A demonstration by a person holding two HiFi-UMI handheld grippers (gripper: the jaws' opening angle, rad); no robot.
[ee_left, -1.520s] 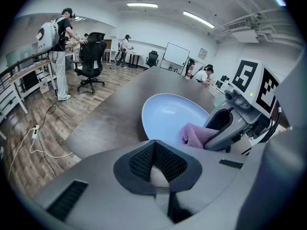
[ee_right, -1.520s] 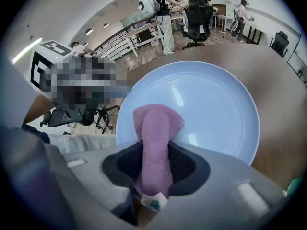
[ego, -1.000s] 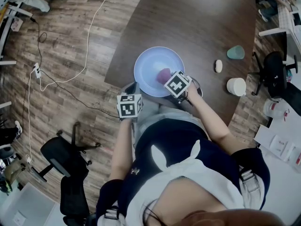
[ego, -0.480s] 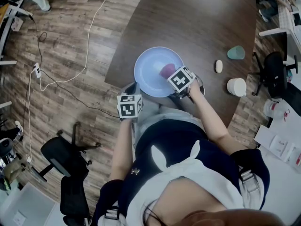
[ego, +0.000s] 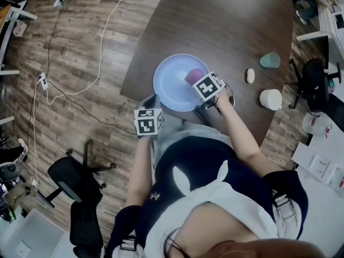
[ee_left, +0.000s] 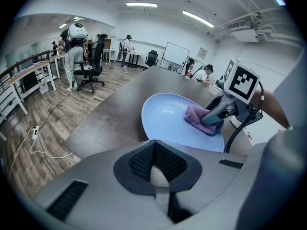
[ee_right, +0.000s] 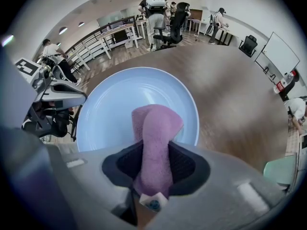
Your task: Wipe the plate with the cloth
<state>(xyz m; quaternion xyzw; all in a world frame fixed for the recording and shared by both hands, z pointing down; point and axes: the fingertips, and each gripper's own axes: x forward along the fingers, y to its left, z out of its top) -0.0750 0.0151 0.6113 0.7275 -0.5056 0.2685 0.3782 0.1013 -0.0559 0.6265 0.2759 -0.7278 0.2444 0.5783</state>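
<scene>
Grey-bodied and hanging just off the near edge of the dark wood surface (ego: 226, 26), the left claw (ee_left: 158, 159) has its two mesh pads pressed together at the tips. It pinches nothing I can name, though a pale patch low between them is too blurred to identify. Directly ahead of this claw and slightly to its right lies the pale blue plate (ee_left: 163, 119), flat on the surface with its near rim just beyond the claw's tips; whether they touch is not clear. Further right, the purple cloth (ee_right: 156, 123) is bunched and pinched firmly in the right claw (ee_right: 156, 157). Its free end folds forward beyond the pads and bears on the plate's right-hand part, directly ahead of that claw. I judge the wiping stroke itself to be the step in hand, with the cloth down on the plate and much bare blue showing to the claw's left and front. The next move probably calls for sweeping the cloth leftward and forward across that bare area with steady downward pressure. The plate may slide, since nothing appears to hold it. Well to the right of the right claw stand a teal cup (ego: 269, 60) and a white cup (ego: 270, 99), clear of the work.
</scene>
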